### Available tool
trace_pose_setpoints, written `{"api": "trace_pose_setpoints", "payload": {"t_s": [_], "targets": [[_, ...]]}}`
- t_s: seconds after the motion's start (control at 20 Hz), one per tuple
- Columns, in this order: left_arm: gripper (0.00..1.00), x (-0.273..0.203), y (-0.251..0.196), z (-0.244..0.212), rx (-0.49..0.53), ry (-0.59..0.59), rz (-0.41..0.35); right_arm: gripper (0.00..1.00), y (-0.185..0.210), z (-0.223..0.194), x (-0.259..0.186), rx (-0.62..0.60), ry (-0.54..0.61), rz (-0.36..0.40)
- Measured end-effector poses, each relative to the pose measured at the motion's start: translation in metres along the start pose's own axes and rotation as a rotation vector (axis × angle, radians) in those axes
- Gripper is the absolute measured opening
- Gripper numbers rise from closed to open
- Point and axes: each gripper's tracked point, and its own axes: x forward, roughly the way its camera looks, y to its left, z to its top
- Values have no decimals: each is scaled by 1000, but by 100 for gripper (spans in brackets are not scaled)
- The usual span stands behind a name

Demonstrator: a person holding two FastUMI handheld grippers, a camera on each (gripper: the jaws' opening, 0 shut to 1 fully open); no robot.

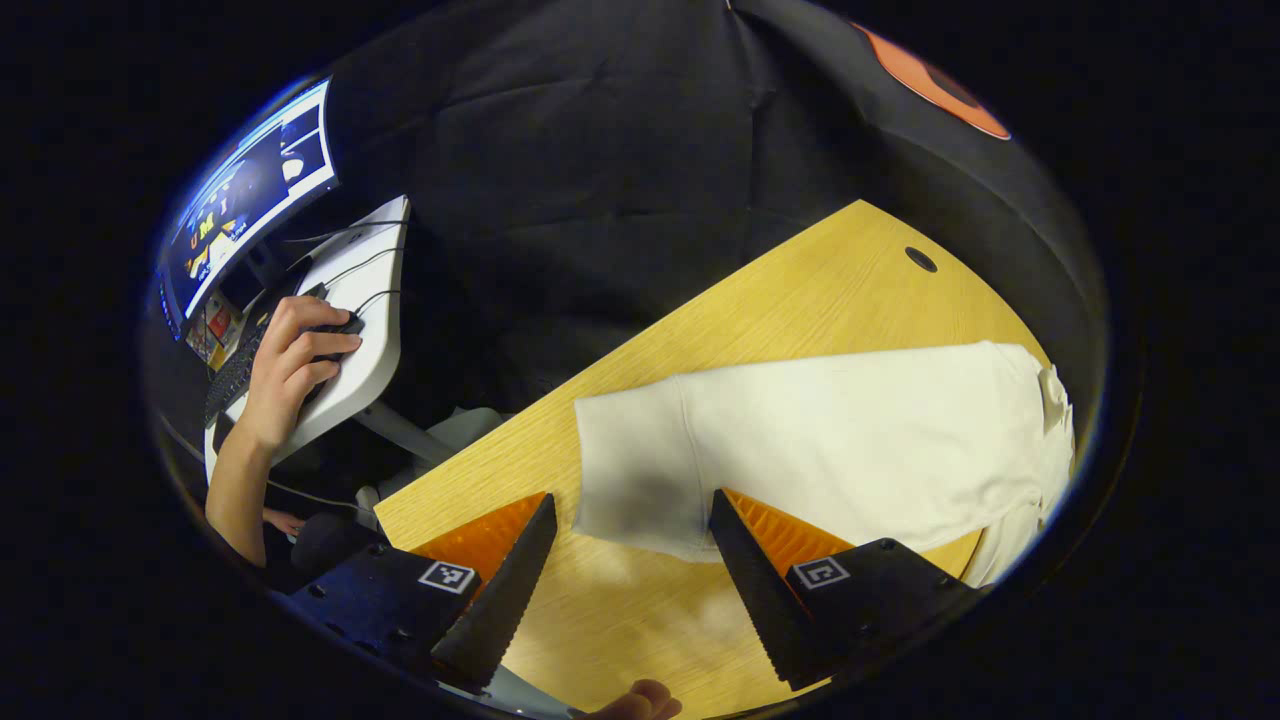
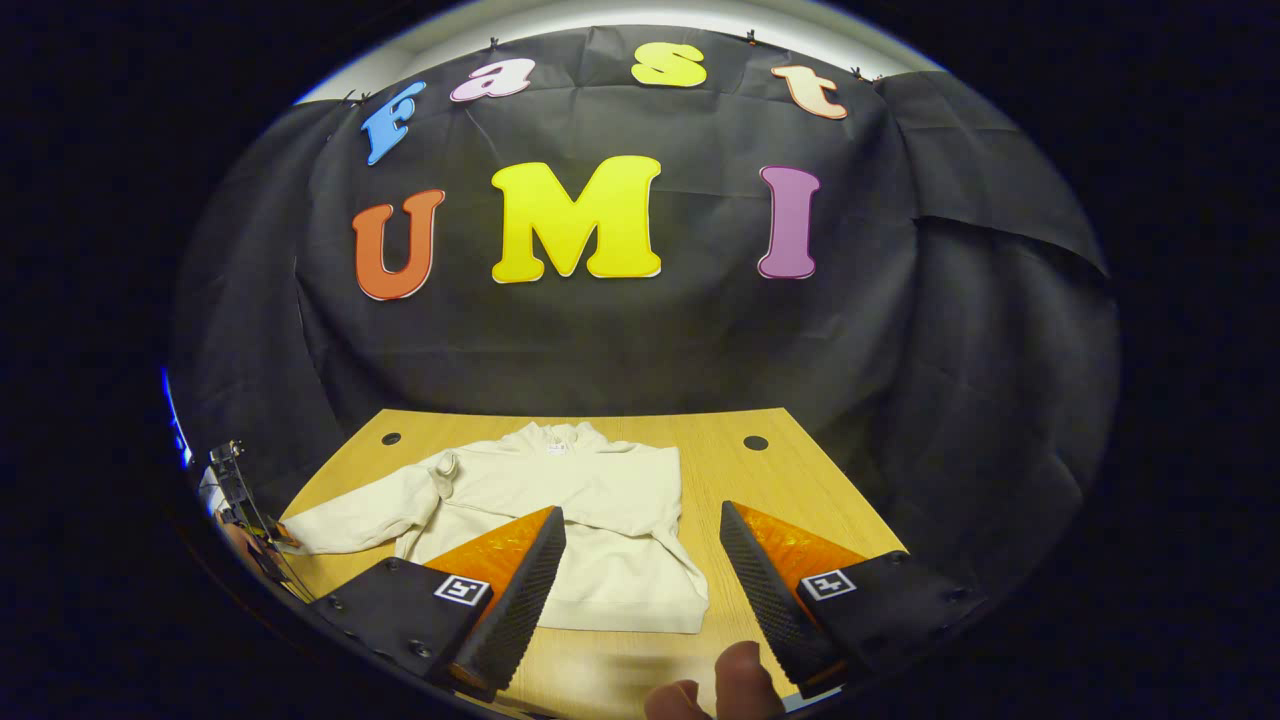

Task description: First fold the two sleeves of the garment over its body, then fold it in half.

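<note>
- Left gripper view: the left gripper point(image 1: 632, 545) hovers above a wooden table point(image 1: 800, 290), its fingers spread wide and holding nothing.
- A cream sweatshirt point(image 1: 830, 440) lies flat on the table; its hem end sits just past the fingertips.
- Beyond the table's edge, a person's hand point(image 1: 290, 365) rests on a mouse at a white desk point(image 1: 365, 330), under a lit monitor point(image 1: 245, 195).
- Right gripper view: the right gripper point(image 2: 642, 550) is above the table's point(image 2: 780, 480) near edge, fingers wide apart and empty.
- The sweatshirt point(image 2: 590, 500) lies on the table, collar toward the black cloth wall point(image 2: 620, 340). One sleeve is folded over the body; the other stretches out sideways across the table.
</note>
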Motion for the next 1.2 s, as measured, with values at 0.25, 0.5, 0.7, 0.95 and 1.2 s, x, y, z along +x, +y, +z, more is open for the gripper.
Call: {"api": "trace_pose_setpoints", "payload": {"t_s": [0.25,0.5,0.7,0.95,1.2], "targets": [[97,11,-2,5,-19,142,-19,96,14,-17,-3,-8,48,-8],[86,11,-5,3,14,254,-39,96,21,-32,-3,-31,95,2],[78,11,-8,5,31,275,-52,97,22,-30,-2,-32,100,24],[41,12,-21,7,32,264,-63,96,15,-34,1,-32,108,46],[17,12,-25,14,95,224,-79,93,-7,-37,7,-19,117,35]]}}
